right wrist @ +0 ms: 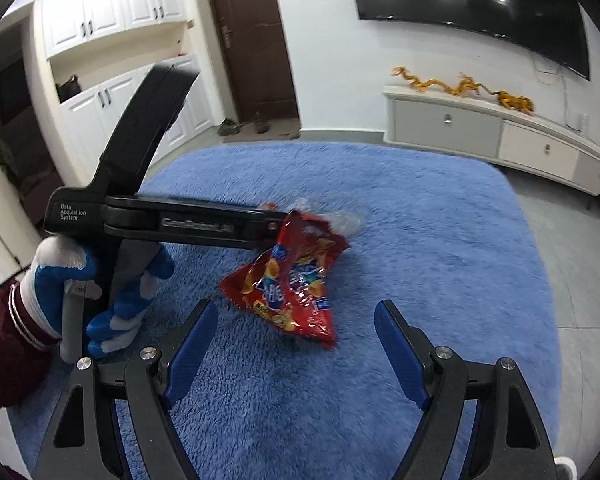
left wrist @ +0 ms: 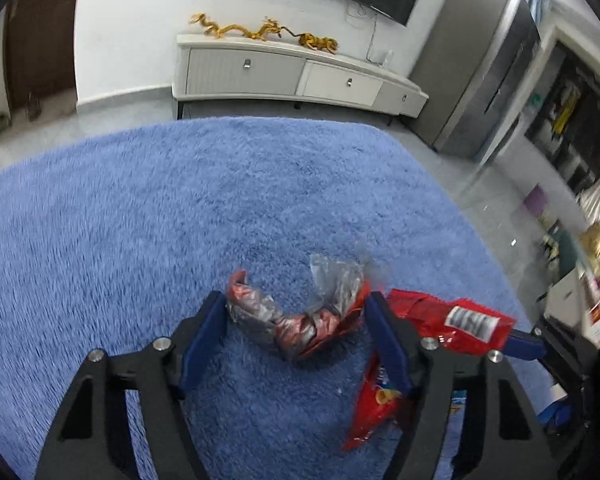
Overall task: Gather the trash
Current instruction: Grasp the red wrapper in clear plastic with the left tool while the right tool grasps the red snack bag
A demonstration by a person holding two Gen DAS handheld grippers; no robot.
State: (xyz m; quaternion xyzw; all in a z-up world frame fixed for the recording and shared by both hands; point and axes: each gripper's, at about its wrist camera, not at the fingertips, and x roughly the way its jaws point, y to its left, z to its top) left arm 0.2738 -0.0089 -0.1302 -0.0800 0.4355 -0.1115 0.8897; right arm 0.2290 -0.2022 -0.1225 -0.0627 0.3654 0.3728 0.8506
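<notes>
Since both cameras tilt down at the same patch, we log the scene from the left edge across. Far left in the right wrist view, a gloved left hand (right wrist: 100, 292), in blue and white with a dark red sleeve behind it, grips the handle of its tool. It is held low and reaching forward, which we take as the angle needed to get at flat litter.

Next, the left claw (left wrist: 296, 300). It is narrowed about halfway, and a crumpled wrapper (left wrist: 292, 324) of silver and red spans the gap, with a pad touching each end. We read this as a grip taken across the wrapper's width, because crushed foil gives no firmer edge. The wrapper sits low over the blue rug (left wrist: 220, 200); we cannot tell whether it is clear of the pile yet.

Just right of that claw's outer finger is a red chip bag (right wrist: 288, 280), rumpled and partly propped up, so close to the finger that they may be touching.

Rightmost, the right claw (right wrist: 296, 304) stands wide and empty. The chip bag is just ahead of its opening, not yet between the pads. It looks lined up to take that piece.
</notes>
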